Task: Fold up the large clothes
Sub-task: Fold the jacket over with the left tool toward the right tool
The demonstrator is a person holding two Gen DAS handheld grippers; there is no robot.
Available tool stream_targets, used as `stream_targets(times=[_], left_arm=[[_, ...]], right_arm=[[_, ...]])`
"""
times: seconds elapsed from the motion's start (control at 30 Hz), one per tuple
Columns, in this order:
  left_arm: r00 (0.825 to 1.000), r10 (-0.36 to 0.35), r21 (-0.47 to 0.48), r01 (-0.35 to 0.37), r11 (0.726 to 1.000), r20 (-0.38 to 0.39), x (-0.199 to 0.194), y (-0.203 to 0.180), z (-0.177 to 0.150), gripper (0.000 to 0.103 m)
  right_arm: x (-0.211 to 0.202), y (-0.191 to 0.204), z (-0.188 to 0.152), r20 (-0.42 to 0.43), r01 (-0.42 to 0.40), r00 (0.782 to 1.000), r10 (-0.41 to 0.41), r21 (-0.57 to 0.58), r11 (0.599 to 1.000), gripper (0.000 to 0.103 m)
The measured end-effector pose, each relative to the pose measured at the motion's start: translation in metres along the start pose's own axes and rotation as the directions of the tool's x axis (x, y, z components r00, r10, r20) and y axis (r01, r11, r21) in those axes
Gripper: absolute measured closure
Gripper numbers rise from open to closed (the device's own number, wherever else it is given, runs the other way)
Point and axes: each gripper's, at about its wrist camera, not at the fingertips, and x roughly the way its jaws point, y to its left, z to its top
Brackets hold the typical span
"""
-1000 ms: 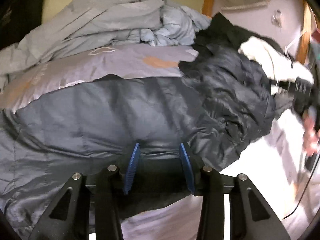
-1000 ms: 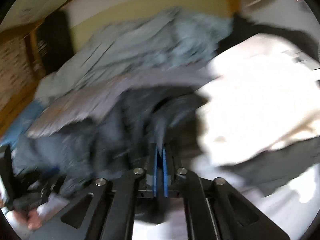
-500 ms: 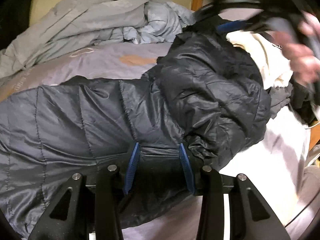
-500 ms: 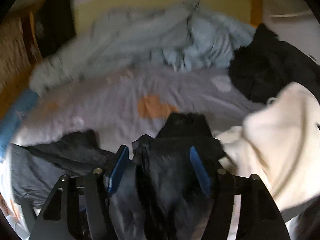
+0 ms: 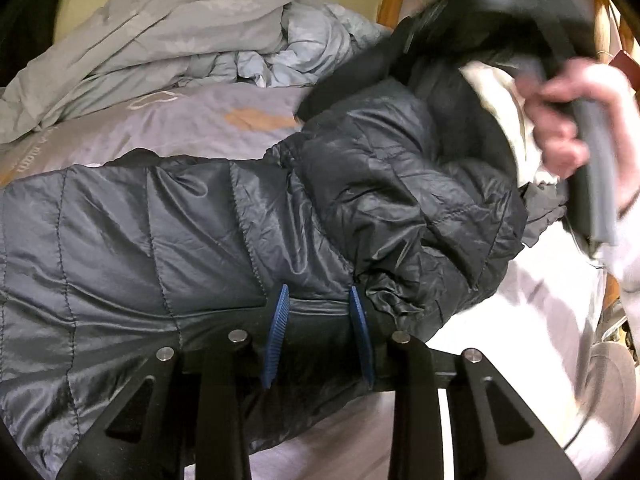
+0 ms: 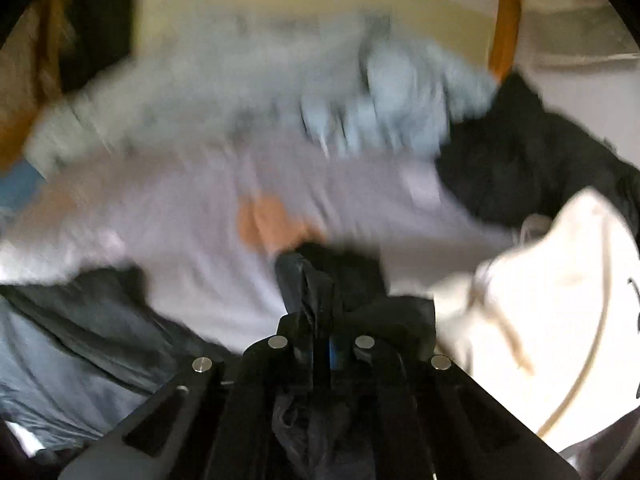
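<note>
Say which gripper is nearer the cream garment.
Right. The right gripper, shut on the dark jacket, sits beside the cream garment; the left gripper holds the jacket's far side.

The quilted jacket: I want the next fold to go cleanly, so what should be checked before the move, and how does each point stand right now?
1. Left tool pinching the dark quilted jacket at its hem: ok; fabric sits between the blue pads, which have just been closing.
2. Right tool shut on dark jacket fabric bunched at its tips: ok.
3. Jacket body flat on the lilac bedsheet: ok on the left part, not ok on the right, where it is crumpled.
4. Cream garment clear of the jacket: not ok; it lies against it.
5. Which jacket part the right tool holds: cannot tell; the right wrist view is blurred.
</note>
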Motion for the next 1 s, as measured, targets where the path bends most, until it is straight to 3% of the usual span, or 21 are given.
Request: stream_targets(times=[0.07,0.1,0.13,0.2,0.27,0.33,0.4,0.43,0.5,0.67,0.77,0.83,0.93,0.97,1.0], left_arm=[[1.000,0.007,-0.003,-0.007,1.000,-0.004,0.000,-0.001,0.000,0.074],[1.000,0.005,-0.008,-0.005,1.000,-0.007,0.000,0.000,0.000,0.074],[1.000,0.002,-0.012,-0.002,1.000,-0.008,-0.001,0.001,0.000,0.074],[1.000,0.001,-0.011,-0.001,1.000,-0.009,-0.001,0.003,-0.001,0.074],[1.000,0.005,-0.006,-0.005,1.000,-0.005,-0.002,0.002,0.000,0.074],[1.000,0.012,-0.005,-0.012,1.000,0.013,-0.008,0.002,-0.001,0.074],[0.998,0.002,-0.008,-0.002,1.000,0.057,-0.025,0.002,-0.004,0.070],[0.996,0.010,0.001,-0.010,1.000,0.086,-0.036,0.001,-0.006,0.068],[0.988,0.065,0.019,-0.068,0.997,0.138,-0.055,-0.001,-0.008,0.049],[0.979,0.105,-0.013,-0.104,0.994,0.173,-0.079,0.007,-0.007,0.037],[0.976,0.130,-0.076,-0.118,0.990,0.176,-0.078,0.023,0.005,0.031],[0.984,0.103,-0.148,-0.080,0.986,0.149,-0.069,0.033,0.014,0.031],[0.999,-0.042,-0.243,0.048,0.969,0.029,-0.037,0.048,0.029,0.031],[0.998,-0.070,-0.274,0.066,0.959,-0.004,-0.027,0.052,0.030,0.043],[0.997,-0.074,-0.303,0.068,0.951,-0.010,-0.020,0.055,0.030,0.066]], right_arm=[[-0.040,-0.002,0.002,0.119,-0.142,0.983,0.141,-0.002,0.990,0.098],[-0.058,-0.002,0.000,0.166,-0.217,0.962,0.217,-0.014,0.976,0.098],[-0.082,-0.001,-0.006,0.229,-0.296,0.926,0.299,-0.048,0.954,0.098],[-0.109,0.004,-0.020,0.283,-0.343,0.887,0.365,-0.126,0.931,0.098],[-0.126,0.008,-0.040,0.301,-0.334,0.877,0.376,-0.181,0.925,0.098],[-0.121,0.007,-0.054,0.261,-0.326,0.895,0.363,-0.173,0.929,0.098],[-0.101,0.006,-0.072,0.184,-0.243,0.946,0.266,-0.138,0.960,0.098],[-0.095,0.003,-0.079,0.164,-0.233,0.954,0.252,-0.130,0.964,0.098],[-0.080,-0.002,-0.097,0.104,-0.231,0.964,0.243,-0.112,0.966,0.098],[-0.055,-0.006,-0.119,0.011,-0.209,0.978,0.210,-0.082,0.975,0.098],[-0.056,-0.011,-0.121,0.027,-0.198,0.979,0.201,-0.077,0.977,0.098],[-0.059,-0.017,-0.122,0.033,-0.221,0.974,0.223,-0.050,0.974,0.098],[-0.060,-0.021,-0.124,0.040,-0.241,0.969,0.243,-0.031,0.970,0.097],[-0.062,-0.022,-0.123,0.041,-0.246,0.968,0.247,-0.029,0.969,0.097],[-0.062,-0.023,-0.123,0.044,-0.254,0.966,0.254,-0.024,0.967,0.094]])
